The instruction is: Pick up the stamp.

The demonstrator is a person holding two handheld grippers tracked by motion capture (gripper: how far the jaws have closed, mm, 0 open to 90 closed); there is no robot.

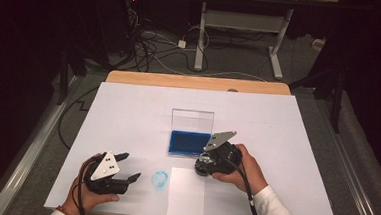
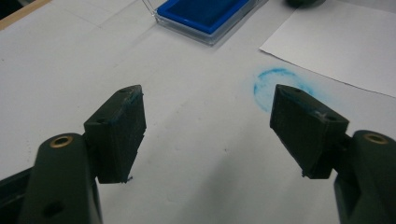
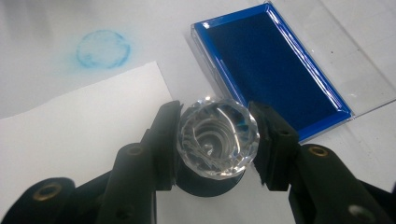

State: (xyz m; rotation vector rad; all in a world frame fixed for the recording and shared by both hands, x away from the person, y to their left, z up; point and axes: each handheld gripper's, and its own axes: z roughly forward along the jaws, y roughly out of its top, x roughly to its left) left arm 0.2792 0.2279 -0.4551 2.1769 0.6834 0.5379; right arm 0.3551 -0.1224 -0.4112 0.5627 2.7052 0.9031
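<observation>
Gripping a faceted clear-topped stamp upright above the white sheet, your right gripper sits just beside the open blue ink pad. Your left gripper gapes wide, empty, near a blue ring smudge.

Lab: floor cables, bare table

Each hand carries a black two-jaw tool: the left gripper and the right gripper both bear a grey three-cornered plate with small holes, blocky dark pads, brass-ringed screw holes and a trailing black cable. The right arm wears a white sleeve.
</observation>
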